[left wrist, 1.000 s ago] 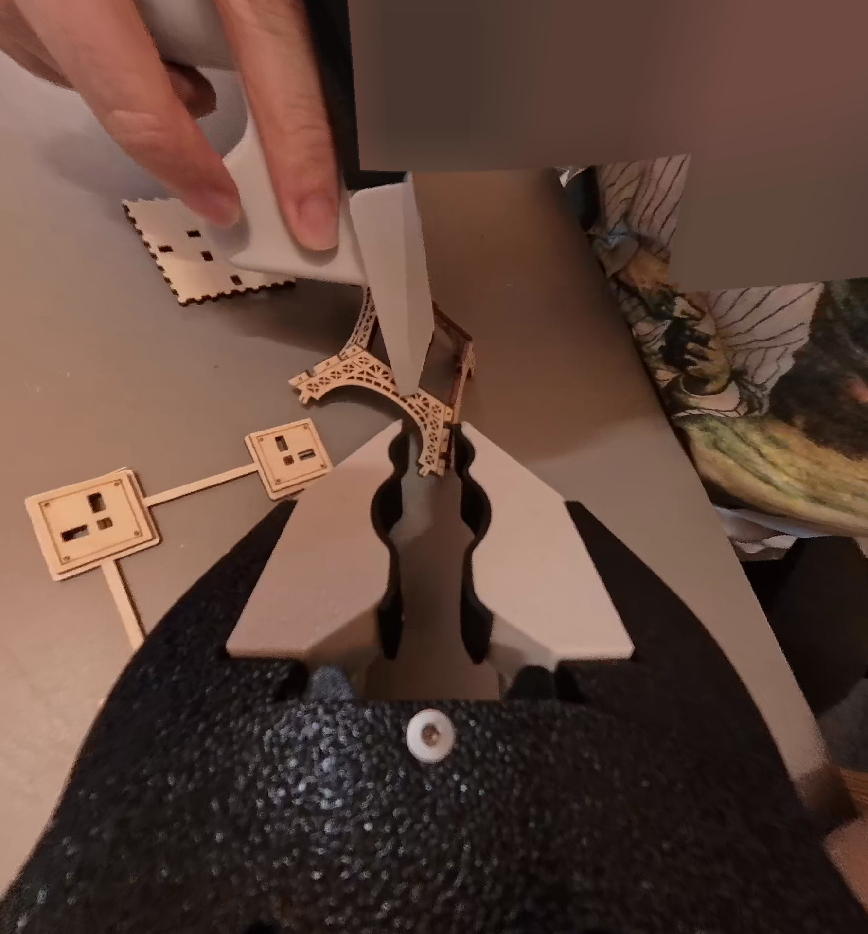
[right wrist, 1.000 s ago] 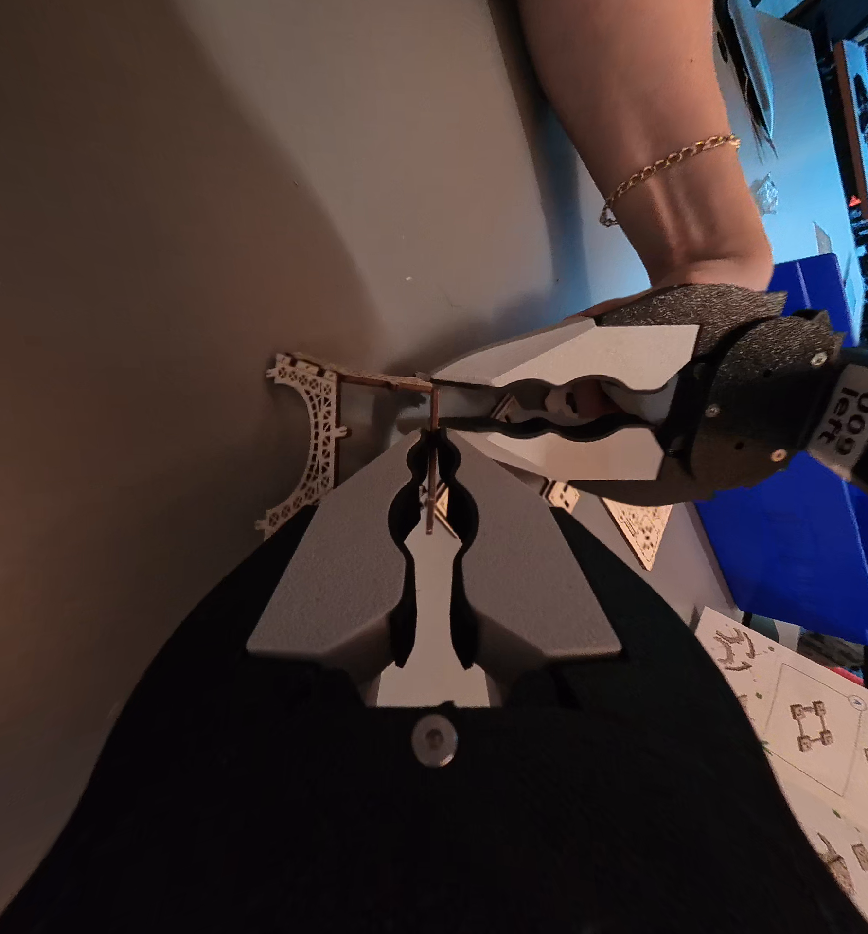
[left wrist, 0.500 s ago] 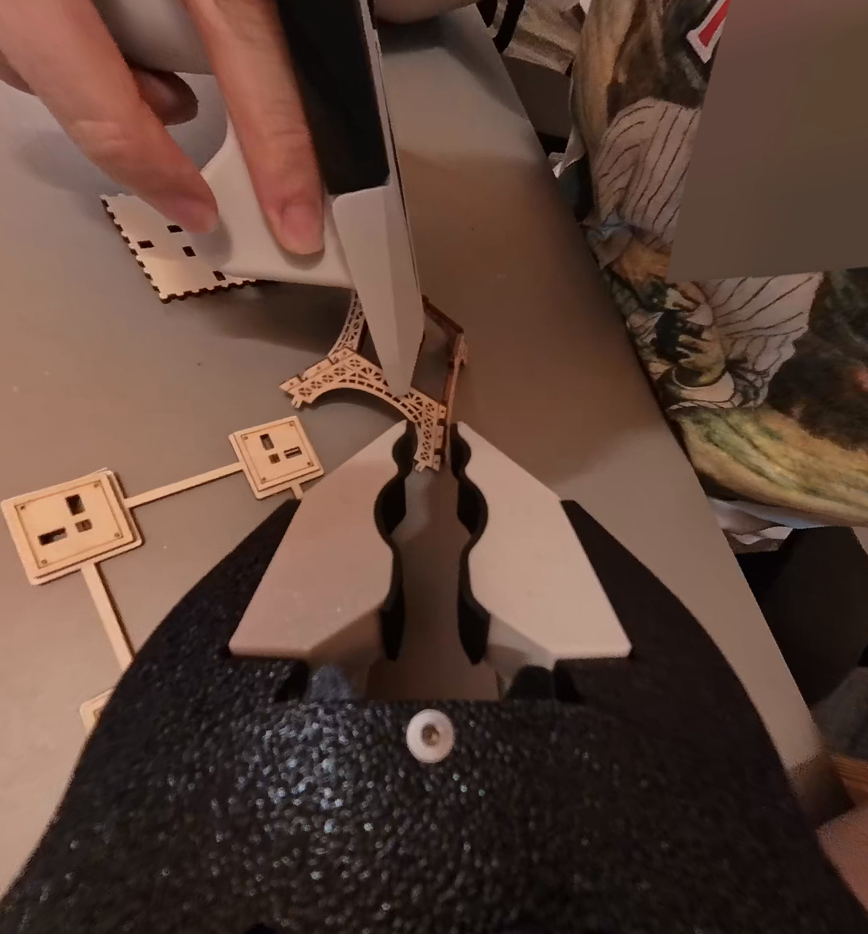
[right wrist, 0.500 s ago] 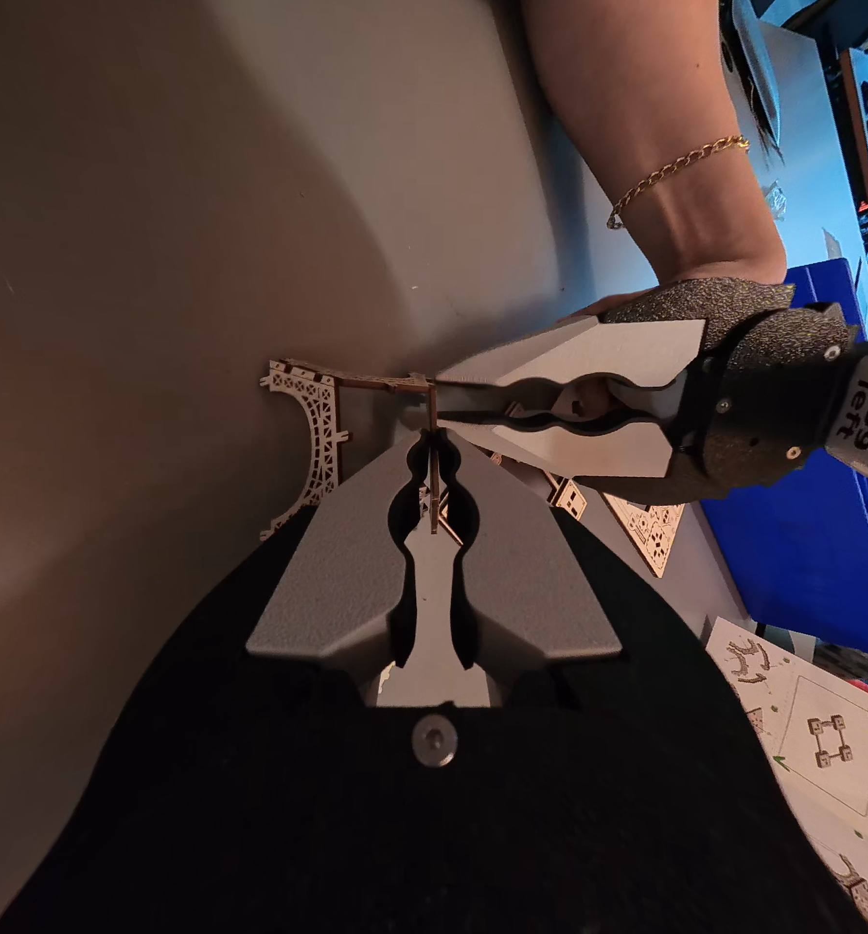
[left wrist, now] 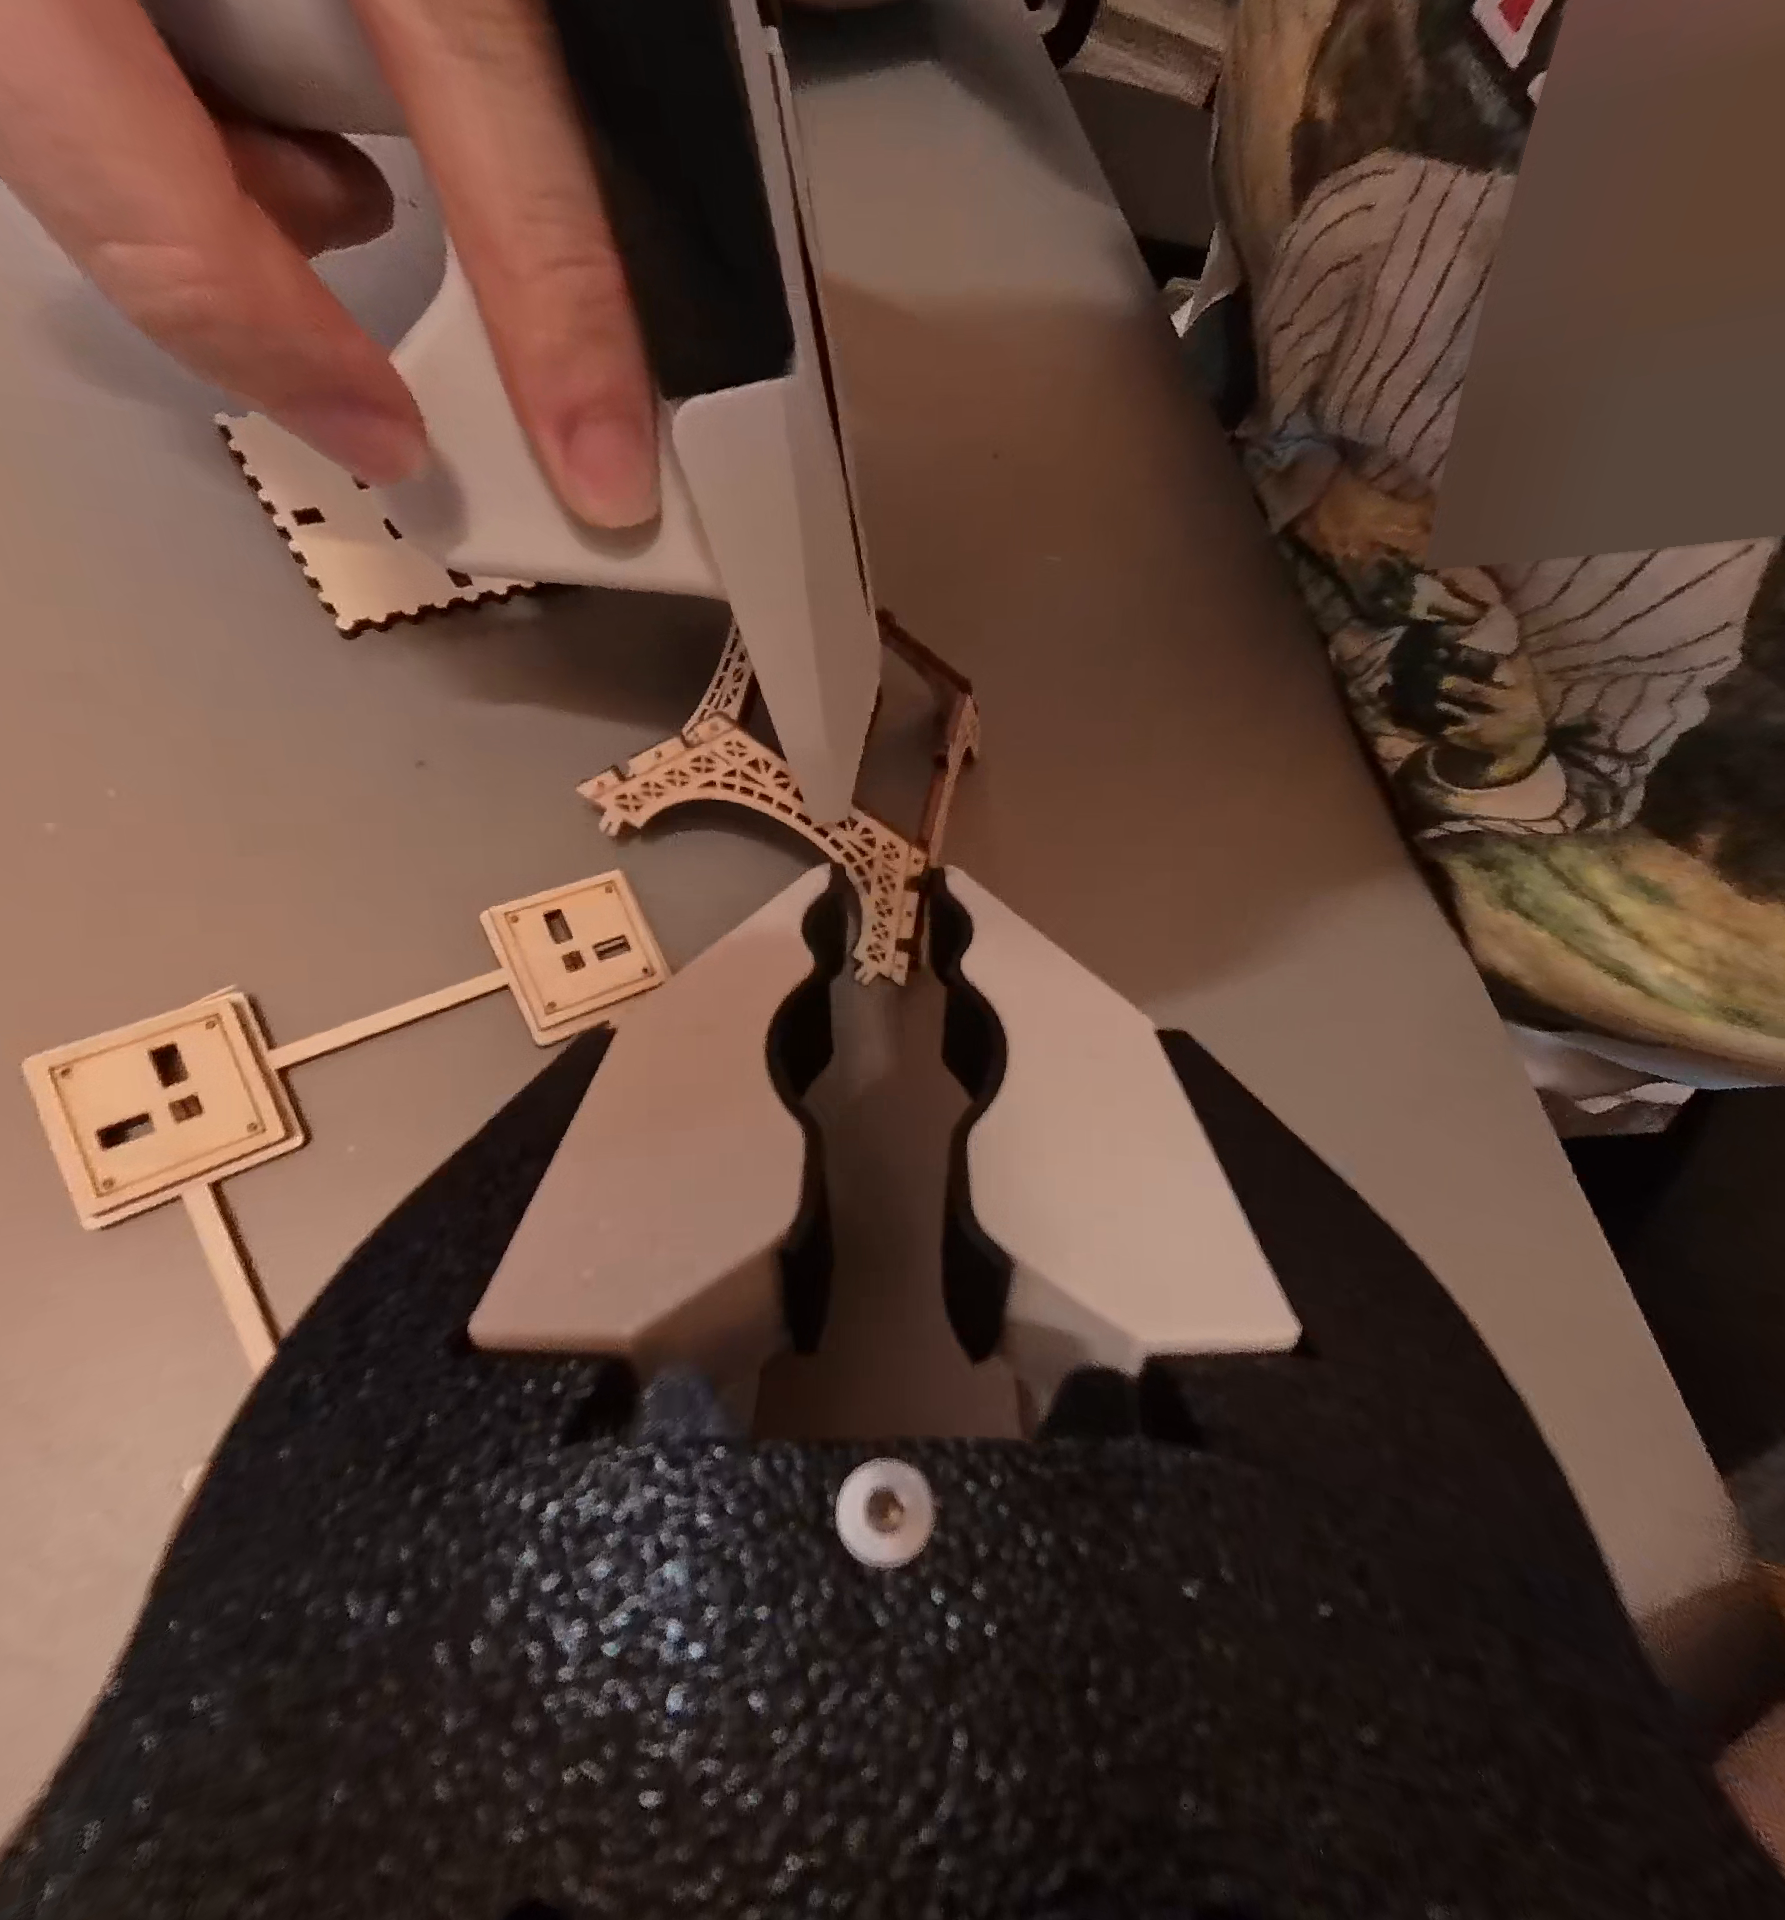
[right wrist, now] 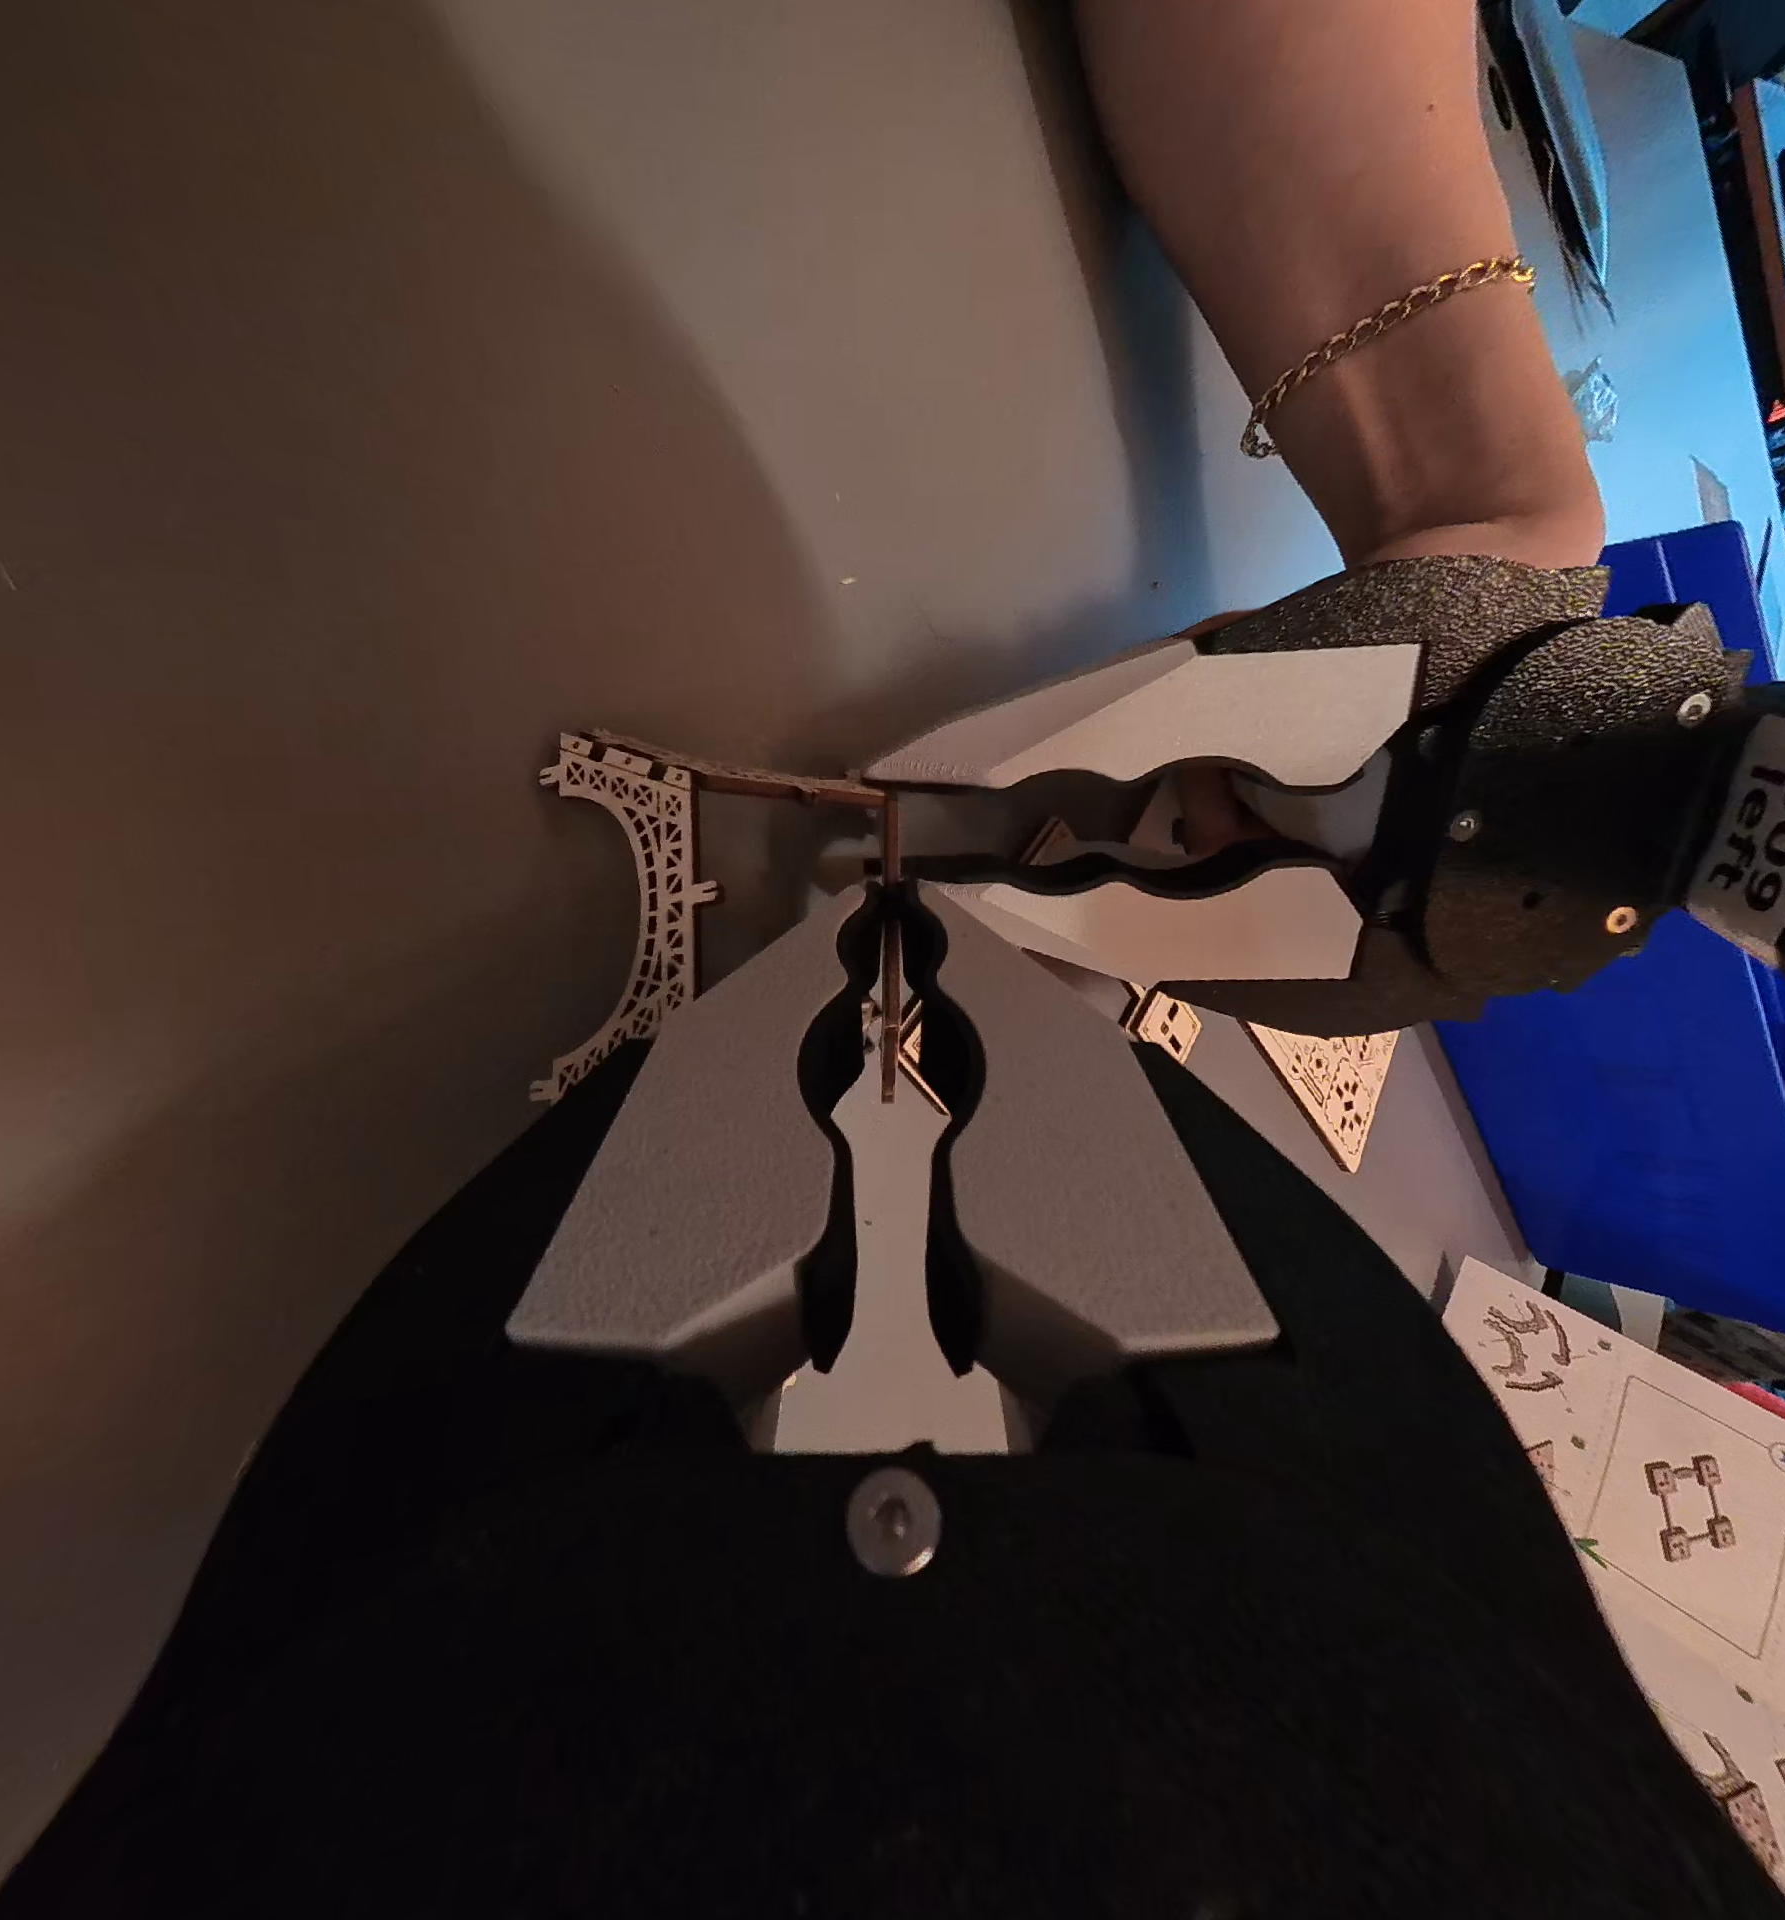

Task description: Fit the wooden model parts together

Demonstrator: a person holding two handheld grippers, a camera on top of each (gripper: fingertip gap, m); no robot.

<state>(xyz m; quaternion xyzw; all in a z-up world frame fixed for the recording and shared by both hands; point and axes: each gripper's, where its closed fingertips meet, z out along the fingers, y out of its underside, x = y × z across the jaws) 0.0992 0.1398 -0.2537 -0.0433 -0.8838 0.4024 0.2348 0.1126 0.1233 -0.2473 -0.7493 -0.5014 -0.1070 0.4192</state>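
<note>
A small wooden lattice-arch model (left wrist: 701,790) stands on the grey table (left wrist: 244,727), made of several arch panels joined at right angles. My left gripper (left wrist: 883,883) is closed on one arch leg at the near corner, jaws a narrow gap apart. My right gripper (right wrist: 893,909) is shut on a thin panel seen edge-on; another arch panel (right wrist: 659,862) faces me to its left. In the left wrist view the right gripper (left wrist: 831,769) comes down from above onto the model. In the right wrist view the left gripper (right wrist: 883,821) reaches in from the right.
Two square slotted plates (left wrist: 166,1112) on thin wooden strips lie left of my left gripper. A toothed square plate (left wrist: 348,561) lies farther back under a hand (left wrist: 244,260). The table edge runs close on the right. A blue bin (right wrist: 1646,1091) and an instruction sheet (right wrist: 1698,1558) sit beyond.
The right gripper has tilted more upright over the model. The model and both grips have barely shifted.
</note>
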